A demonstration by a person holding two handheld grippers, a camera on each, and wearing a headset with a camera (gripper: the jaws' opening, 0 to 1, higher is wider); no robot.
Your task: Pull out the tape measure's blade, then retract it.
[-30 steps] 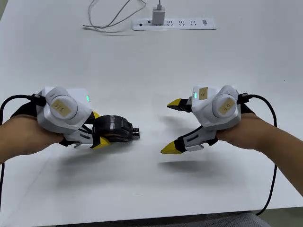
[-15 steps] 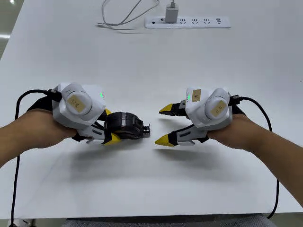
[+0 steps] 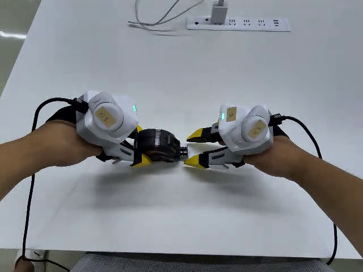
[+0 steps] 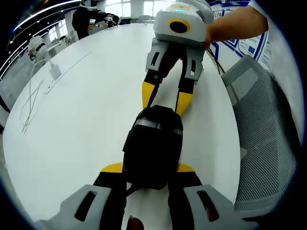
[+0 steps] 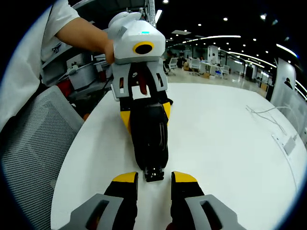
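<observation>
Tape measure, black round plastic case (image 3: 159, 145): clamped between left tongs (image 3: 140, 145), low over white table (image 3: 170, 215), directly ahead of right tongs (image 3: 193, 148). Change over the last second: right tongs were well apart and gaping wide, and are now drawn in and narrowed. Their jaws sit either side of the small metal hook tab (image 5: 154, 173) at the blade's end. Slim gaps remain, so it is not yet pinched. Blade is fully inside the case. Judgement: tab grasp comes next, pull-out not begun.

A: What sort of place is this?
B: An open-plan office or lab hall: long white table (image 3: 170, 68) with a power strip (image 3: 255, 24), mesh office chair (image 5: 33, 153), ceiling lights (image 5: 225, 19), more desks (image 5: 204, 67) far behind
</observation>
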